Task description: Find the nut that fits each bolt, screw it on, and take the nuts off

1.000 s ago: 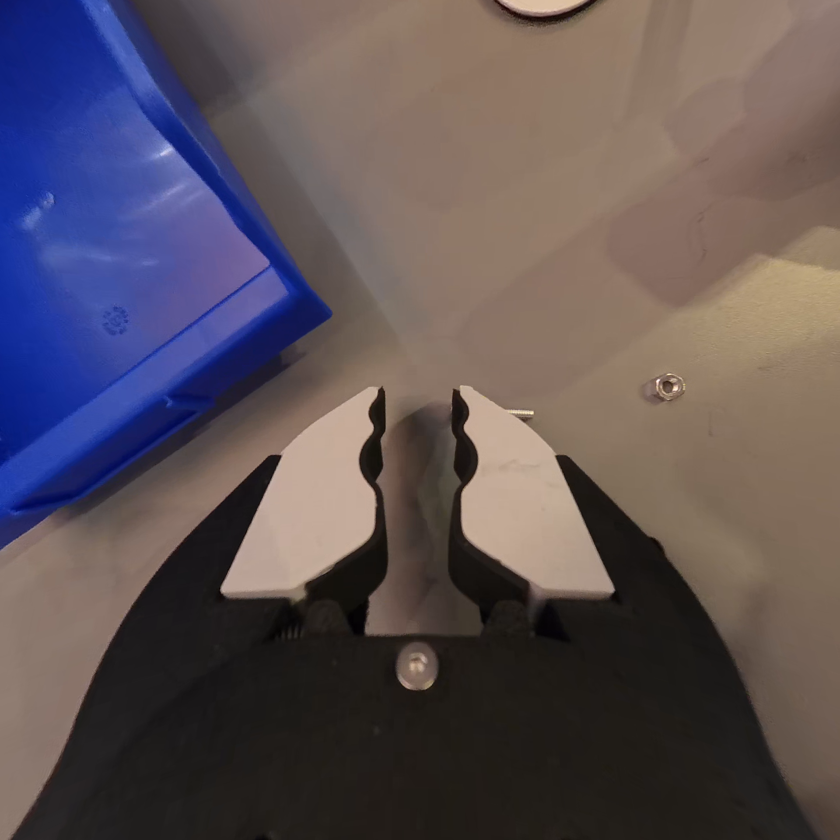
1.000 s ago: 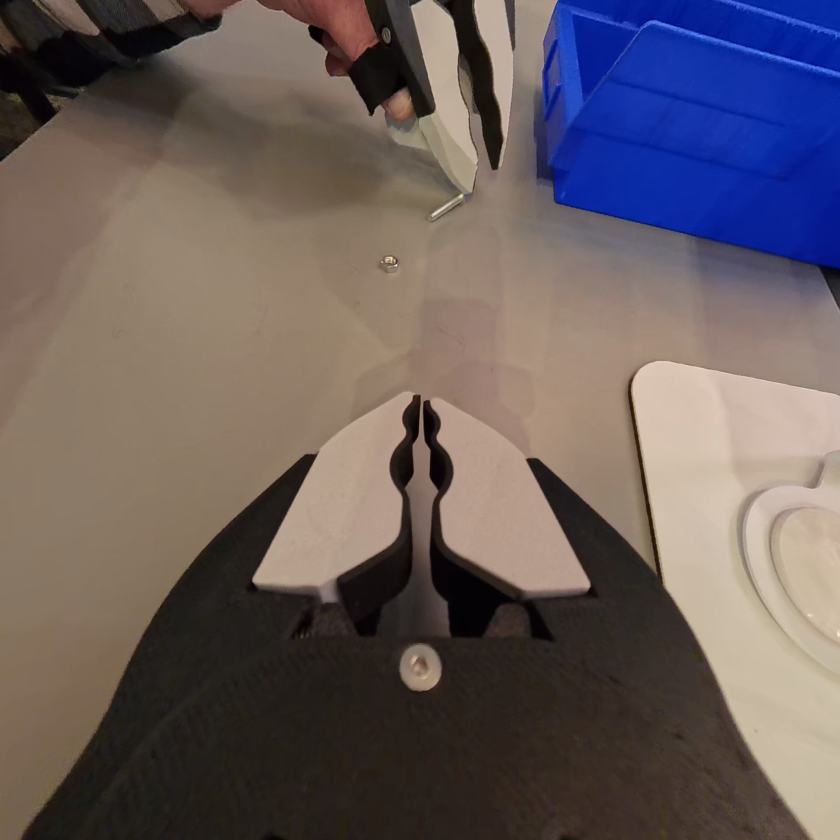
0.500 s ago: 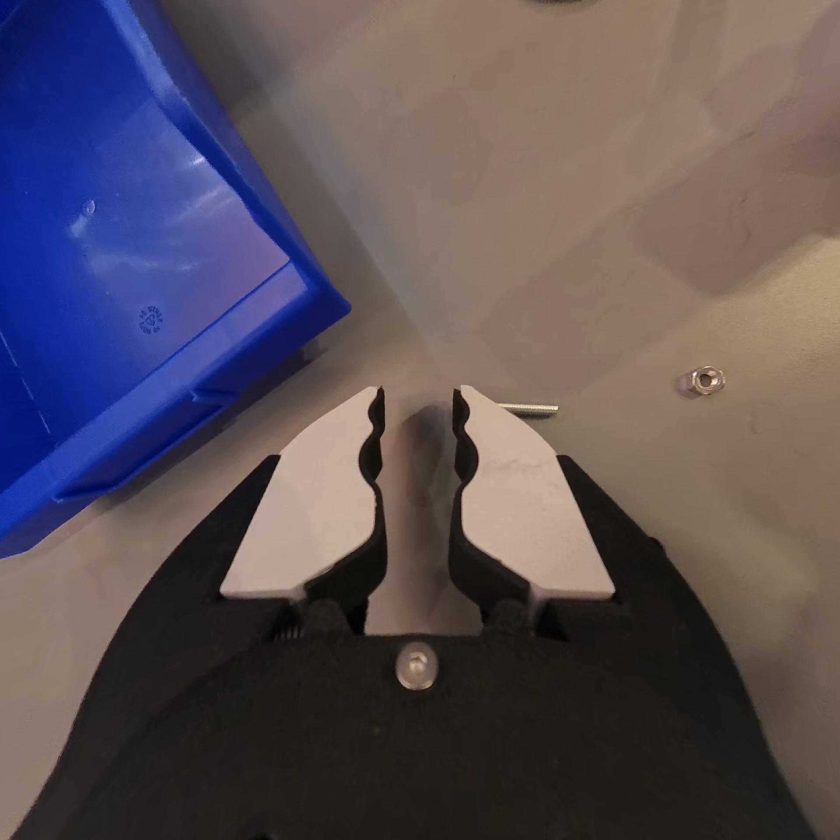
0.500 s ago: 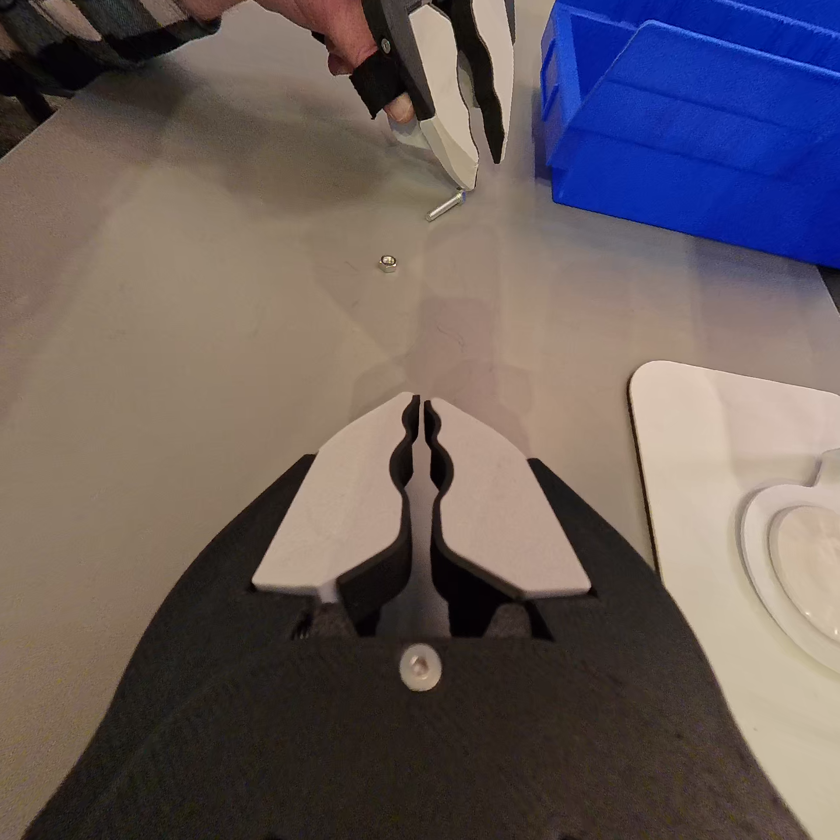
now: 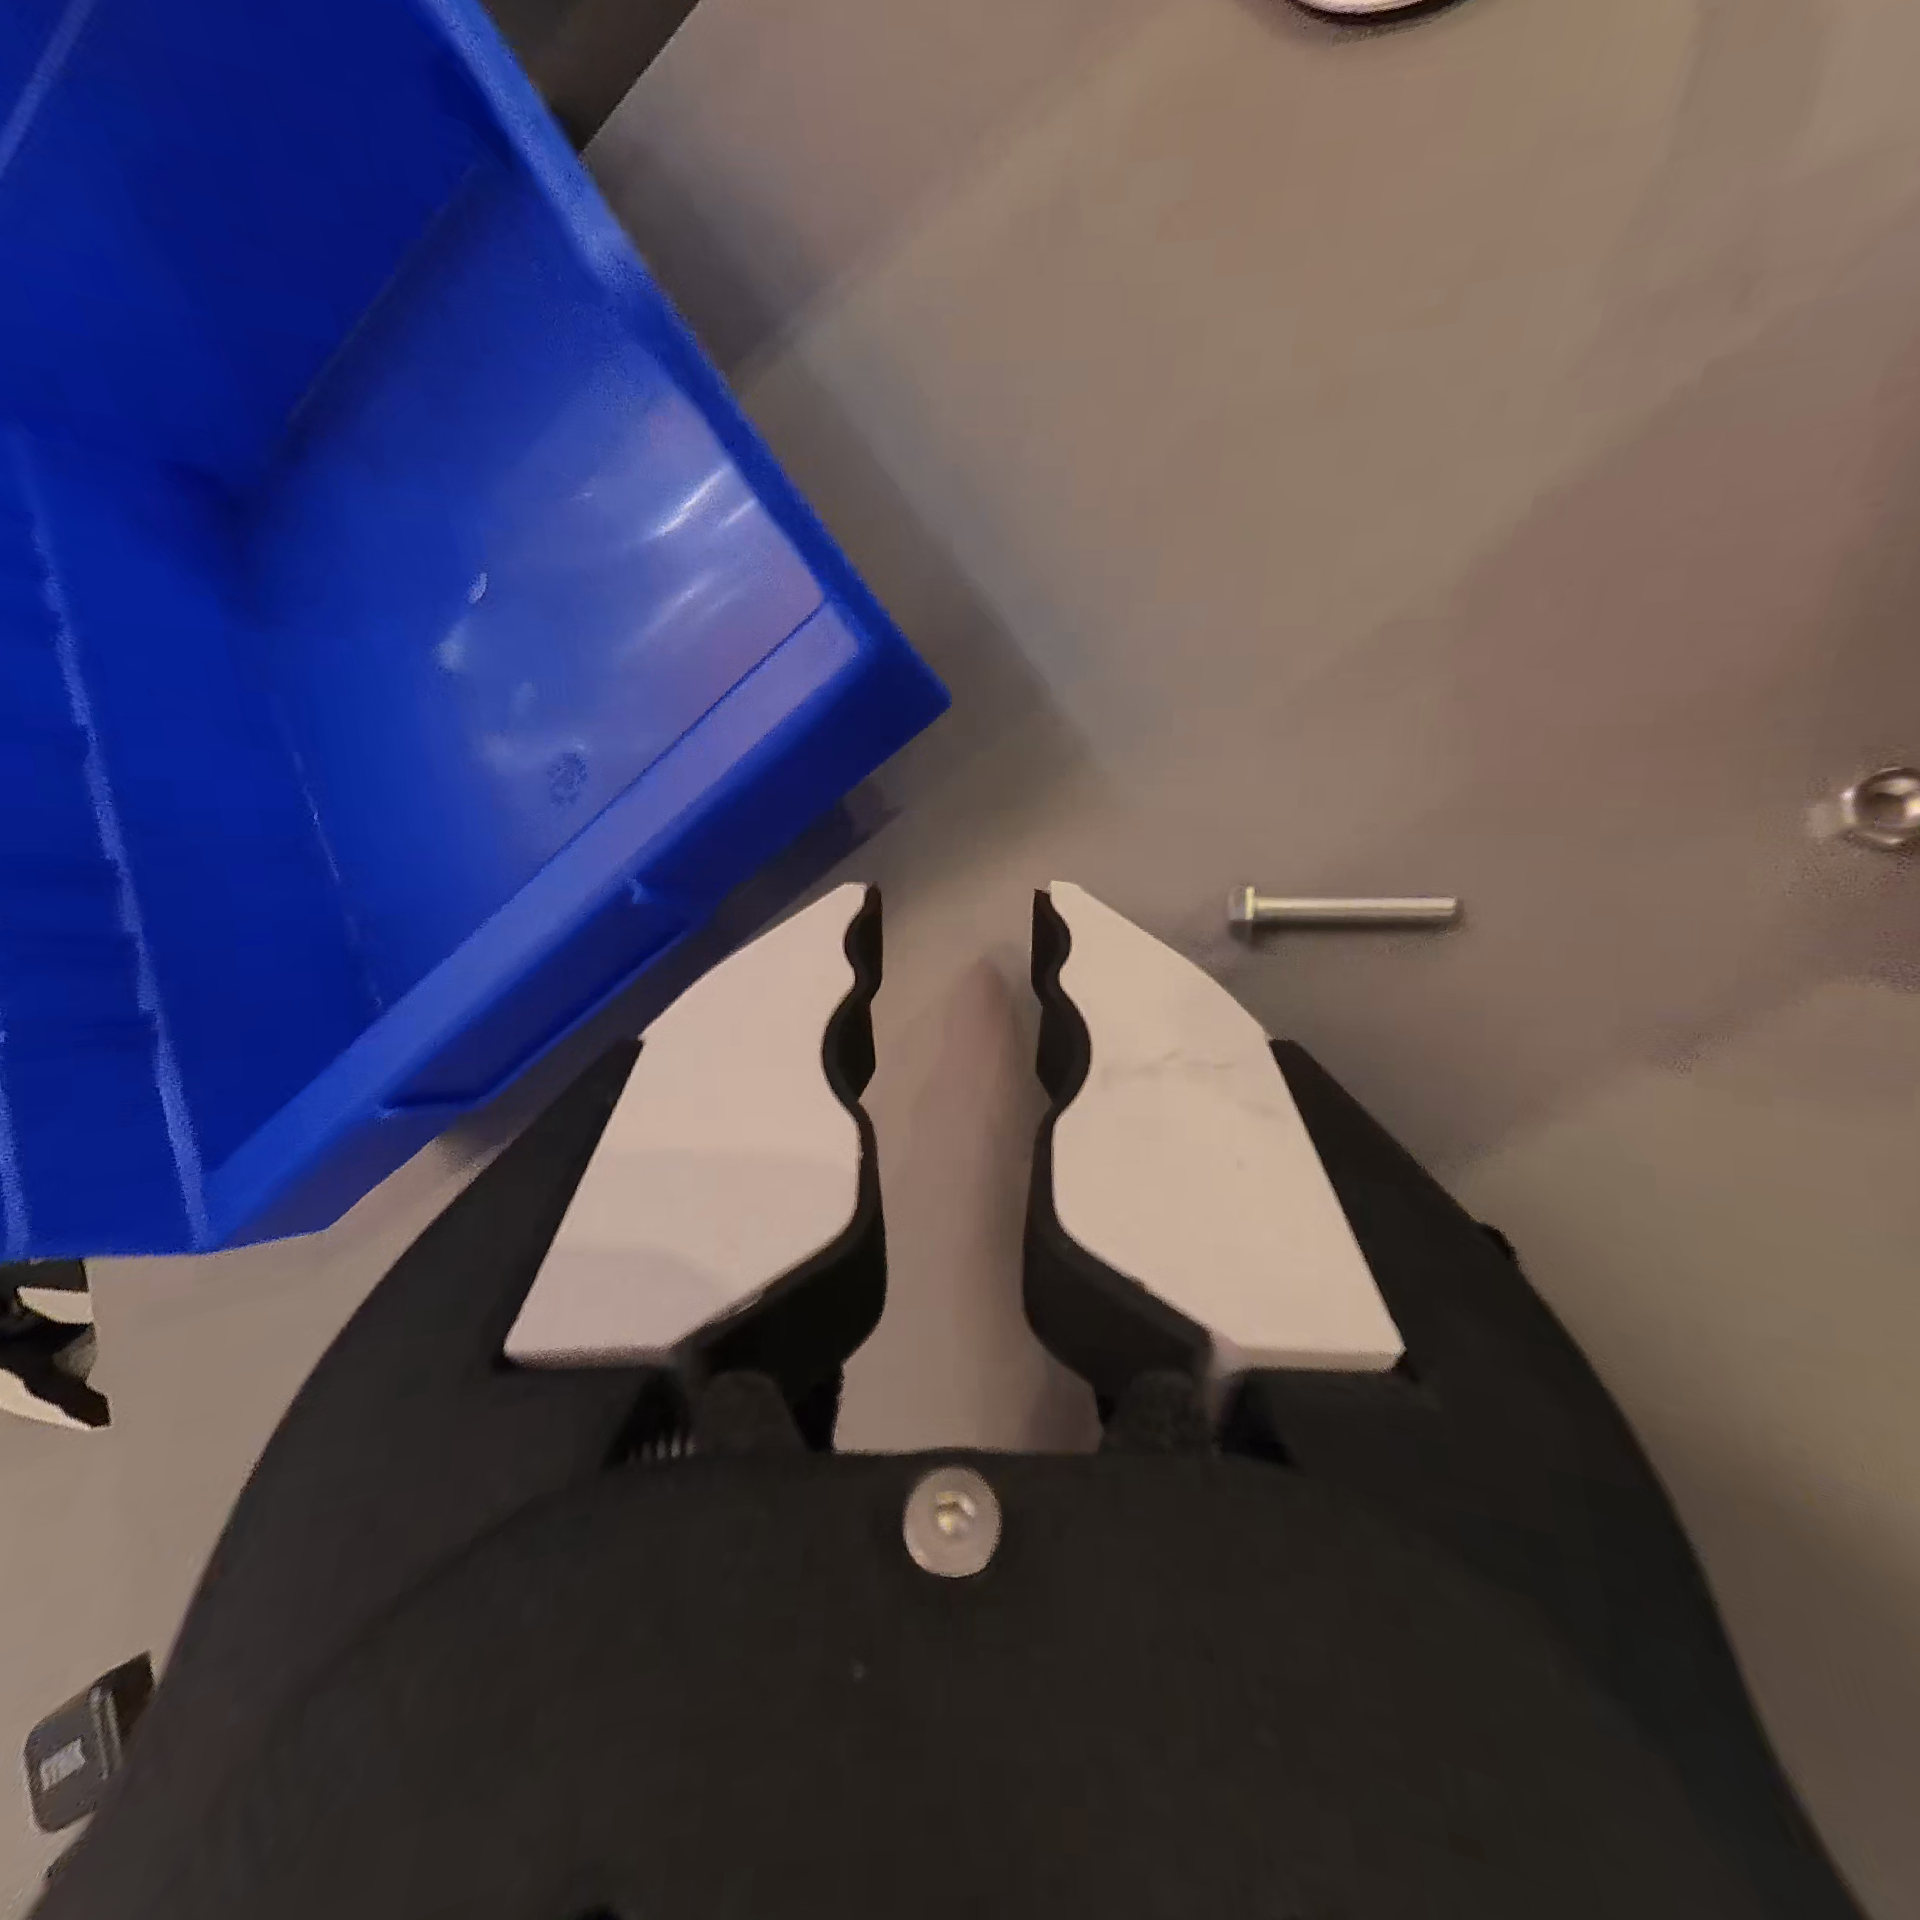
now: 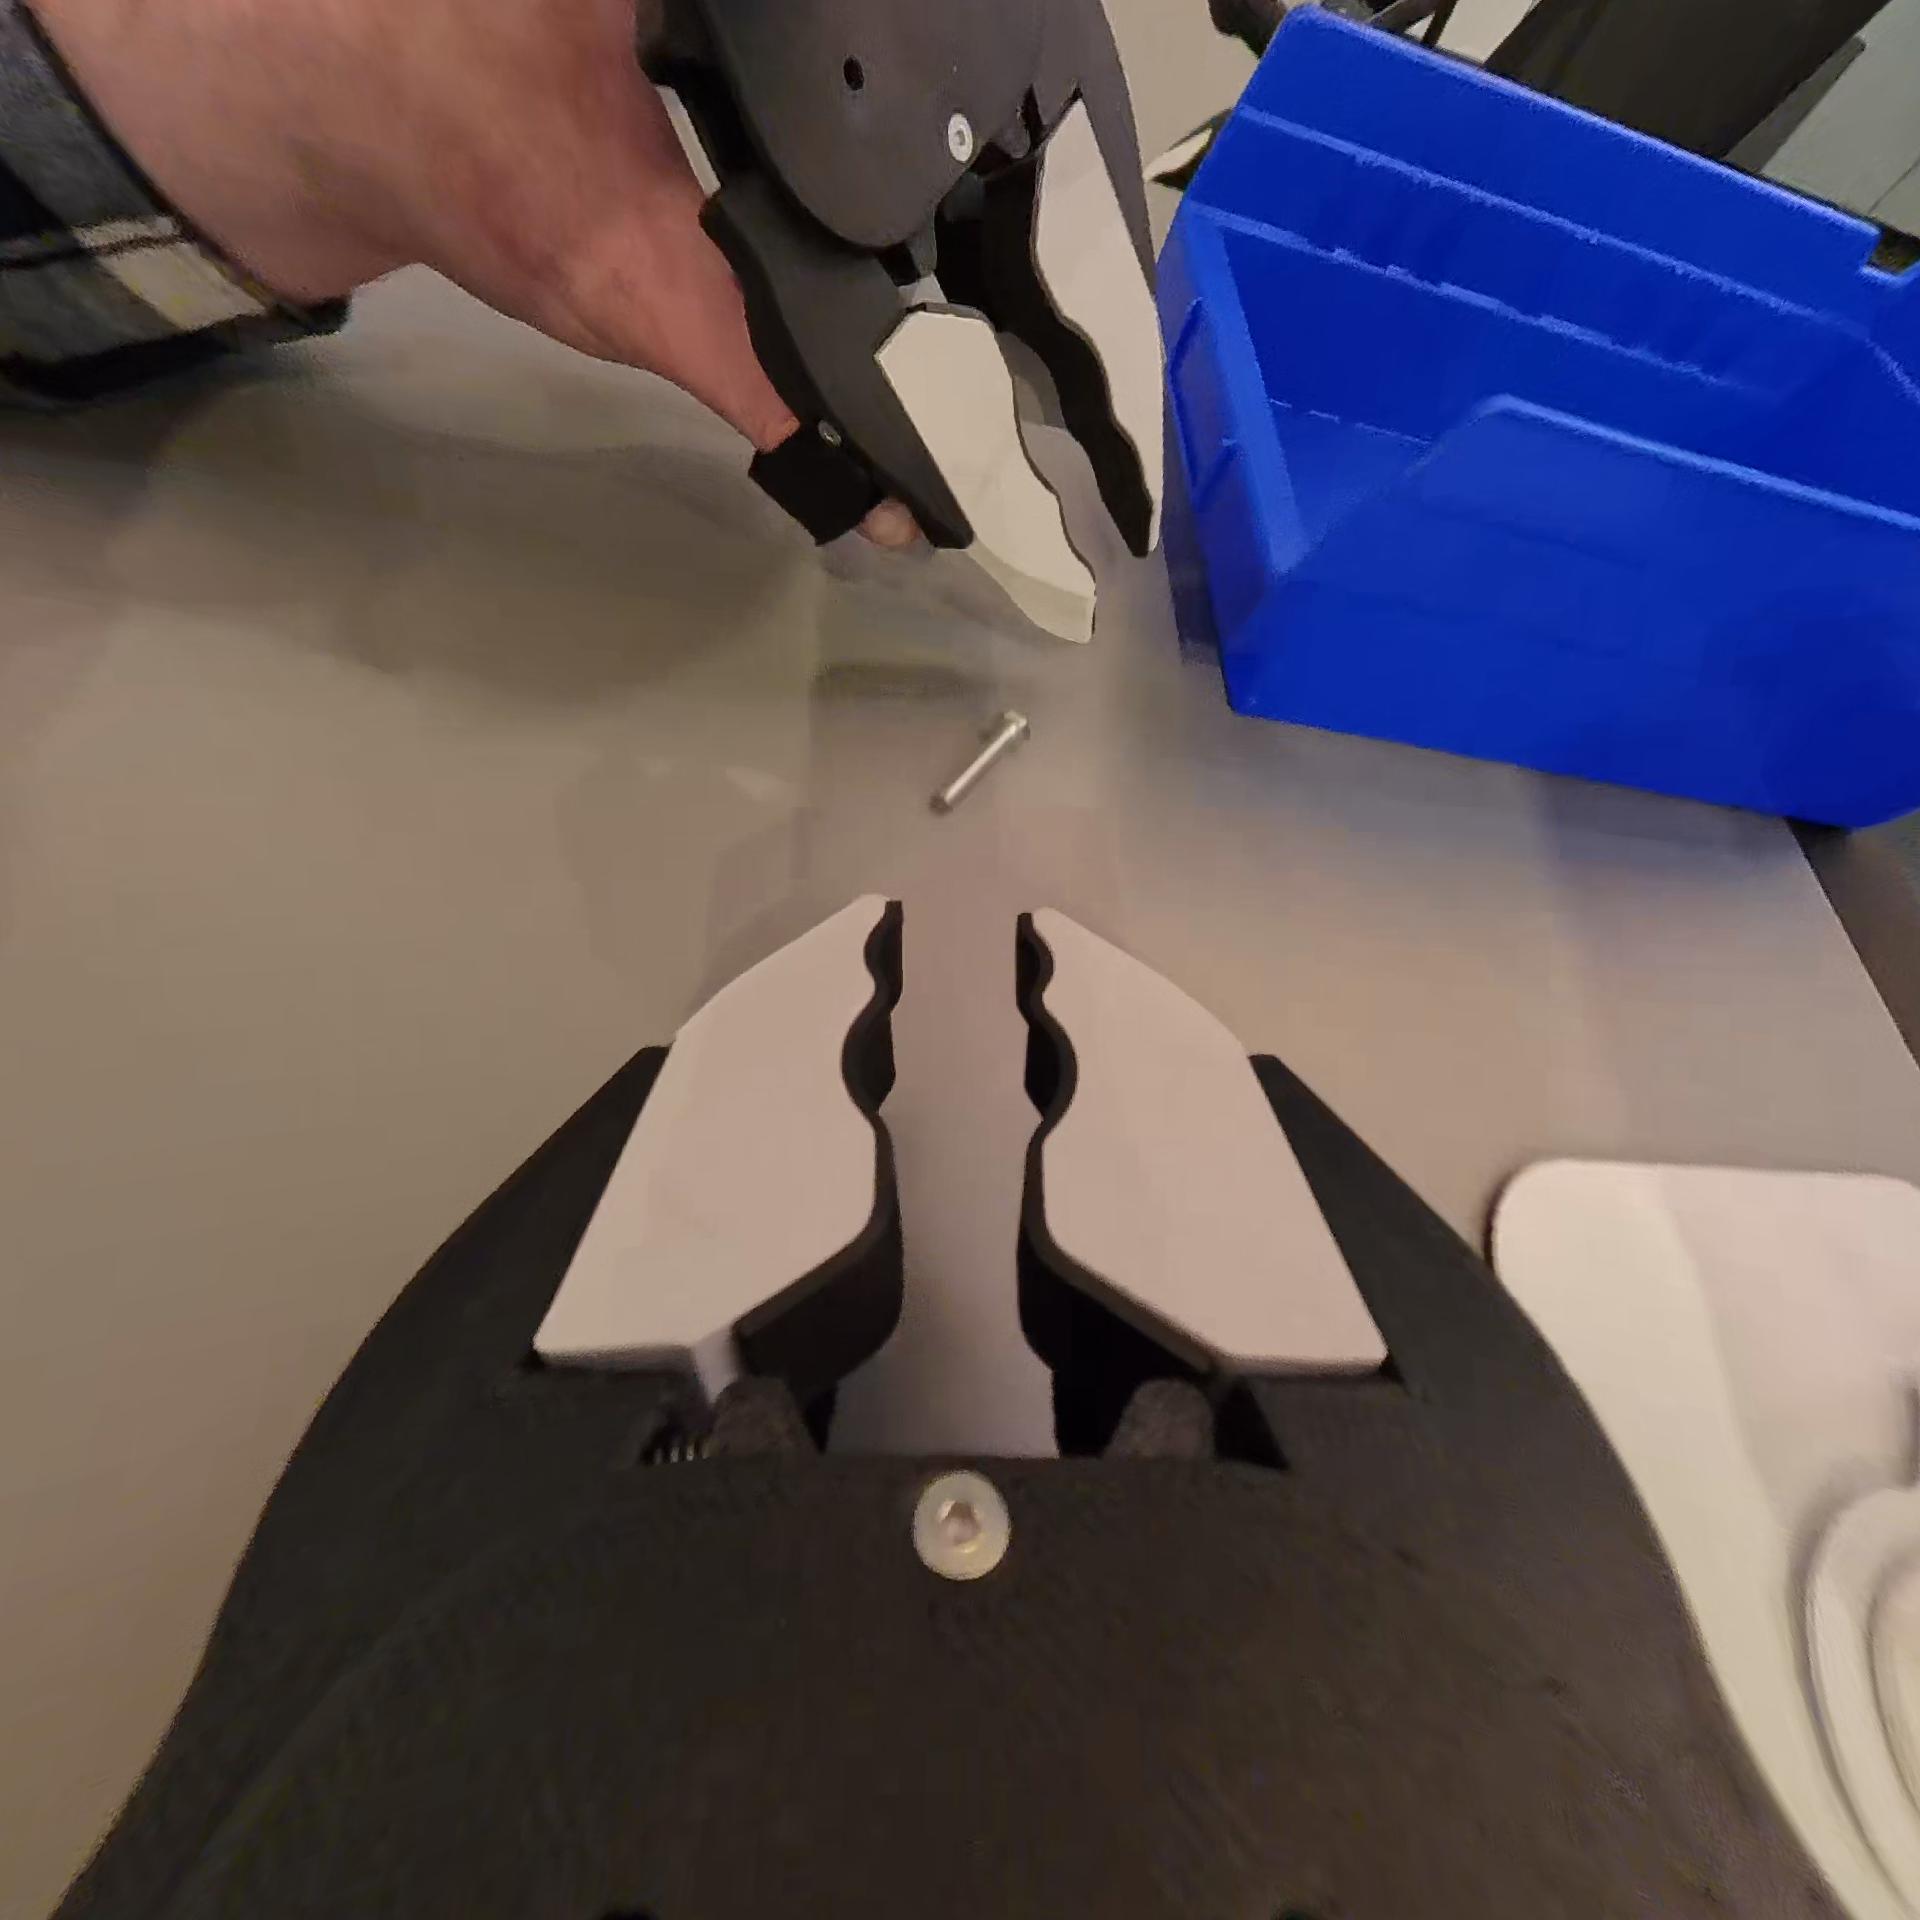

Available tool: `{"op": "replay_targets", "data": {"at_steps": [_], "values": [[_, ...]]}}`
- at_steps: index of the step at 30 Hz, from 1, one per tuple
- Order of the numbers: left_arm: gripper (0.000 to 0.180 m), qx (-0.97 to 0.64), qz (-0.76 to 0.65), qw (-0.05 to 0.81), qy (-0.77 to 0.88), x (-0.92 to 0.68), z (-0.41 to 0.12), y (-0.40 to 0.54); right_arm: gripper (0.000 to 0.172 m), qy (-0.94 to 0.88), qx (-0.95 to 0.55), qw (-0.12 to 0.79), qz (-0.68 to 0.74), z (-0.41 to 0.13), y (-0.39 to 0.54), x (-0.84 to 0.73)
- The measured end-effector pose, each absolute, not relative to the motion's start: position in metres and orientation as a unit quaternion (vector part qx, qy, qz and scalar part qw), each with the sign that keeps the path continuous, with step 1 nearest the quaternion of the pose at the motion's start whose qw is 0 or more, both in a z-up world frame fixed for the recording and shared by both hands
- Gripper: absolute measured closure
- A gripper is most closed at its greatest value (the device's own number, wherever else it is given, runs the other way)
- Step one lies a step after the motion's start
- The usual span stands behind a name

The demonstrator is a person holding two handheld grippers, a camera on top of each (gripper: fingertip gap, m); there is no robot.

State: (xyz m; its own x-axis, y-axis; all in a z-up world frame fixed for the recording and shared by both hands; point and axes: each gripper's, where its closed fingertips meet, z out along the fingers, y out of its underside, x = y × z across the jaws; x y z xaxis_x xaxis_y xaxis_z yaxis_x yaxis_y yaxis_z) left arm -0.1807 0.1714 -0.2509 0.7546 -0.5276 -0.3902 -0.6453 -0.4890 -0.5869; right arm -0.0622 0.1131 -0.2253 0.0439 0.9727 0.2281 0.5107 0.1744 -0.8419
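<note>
Mostly bare grey tabletop (image 6: 312, 935) surrounds the bolt (image 6: 977, 762), which lies flat just right of the blue bin (image 5: 416, 623) corner; the nut (image 5: 1875, 808) sits farther right. Left gripper (image 5: 954, 923), hand-held (image 6: 416, 177) and tilted downward, hangs narrowly parted, gripping nothing. Right gripper (image 6: 958, 914) likewise.

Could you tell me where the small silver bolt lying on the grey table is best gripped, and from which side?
Probably across the shank near its middle, coming straight down from above. The bolt lies flat and alone on the table, so only its long sides are free; jaws set crosswise to its length would likely hold best.
</note>
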Motion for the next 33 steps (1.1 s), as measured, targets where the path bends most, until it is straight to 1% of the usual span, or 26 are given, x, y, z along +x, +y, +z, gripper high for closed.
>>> {"op": "replay_targets", "data": {"at_steps": [4, 9, 16, 21, 24, 26, 33], "values": [[0.153, -0.863, 0.073, 0.378, 0.327, -0.191, -0.253, 0.172, 0.148, -0.641, -0.593, 0.401, 0.276, -0.234, 0.115, -0.095], [0.153, -0.864, 0.060, 0.385, 0.318, -0.195, -0.252, 0.174, 0.151, -0.631, -0.619, 0.366, 0.291, -0.241, 0.124, -0.114], [0.153, -0.864, 0.056, 0.387, 0.316, -0.195, -0.252, 0.174, 0.149, -0.654, -0.634, 0.325, 0.255, -0.258, 0.129, -0.127], [0.153, -0.865, 0.055, 0.386, 0.317, -0.194, -0.254, 0.174, 0.155, -0.676, -0.629, 0.302, 0.237, -0.267, 0.125, -0.130], [0.153, -0.865, 0.054, 0.386, 0.317, -0.194, -0.255, 0.174, 0.155, -0.677, -0.634, 0.285, 0.242, -0.269, 0.124, -0.132], [0.153, -0.864, 0.055, 0.386, 0.317, -0.195, -0.255, 0.175, 0.159, -0.676, -0.636, 0.276, 0.249, -0.269, 0.123, -0.132], [0.153, -0.865, 0.054, 0.385, 0.318, -0.194, -0.256, 0.175, 0.163, -0.675, -0.638, 0.273, 0.252, -0.269, 0.124, -0.131]]}}
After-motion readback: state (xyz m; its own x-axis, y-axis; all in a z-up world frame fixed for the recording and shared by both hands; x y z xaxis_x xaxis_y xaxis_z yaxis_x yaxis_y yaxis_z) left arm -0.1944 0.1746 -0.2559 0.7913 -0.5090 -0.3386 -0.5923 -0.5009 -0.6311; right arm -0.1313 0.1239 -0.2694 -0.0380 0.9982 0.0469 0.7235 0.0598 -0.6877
